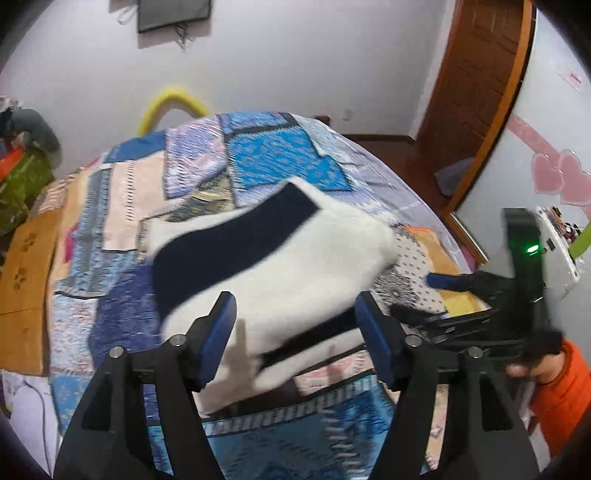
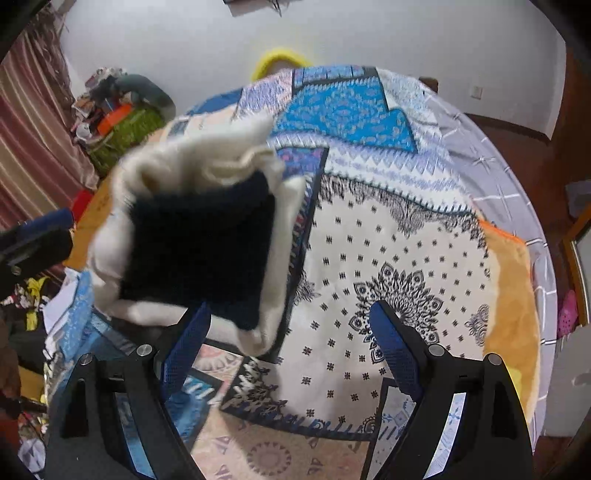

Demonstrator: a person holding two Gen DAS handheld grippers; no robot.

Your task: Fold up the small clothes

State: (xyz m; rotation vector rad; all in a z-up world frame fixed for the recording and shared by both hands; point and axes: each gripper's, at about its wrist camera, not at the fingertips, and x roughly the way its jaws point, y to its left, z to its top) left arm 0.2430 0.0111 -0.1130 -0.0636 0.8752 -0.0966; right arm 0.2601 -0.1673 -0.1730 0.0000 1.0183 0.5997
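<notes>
Garment (image 1: 295,266), fluffy white with navy bands, blurred, over patchwork quilt (image 1: 122,206).

A bed (image 1: 192,177) fills the middle of the room, spread with a patchwork quilt (image 2: 369,110) in blue, white and orange. Behind its far edge the wall (image 1: 295,55) is plain white, with a dark screen (image 1: 173,13) mounted high and a yellow hoop (image 1: 171,101) against it. A brown wooden door (image 1: 476,81) stands at the right, above a dark wood floor (image 1: 395,155). Pink hearts (image 1: 561,177) mark the right wall. Striped curtains (image 2: 29,140) hang at the left, beside a cluttered pile (image 2: 118,110).
</notes>
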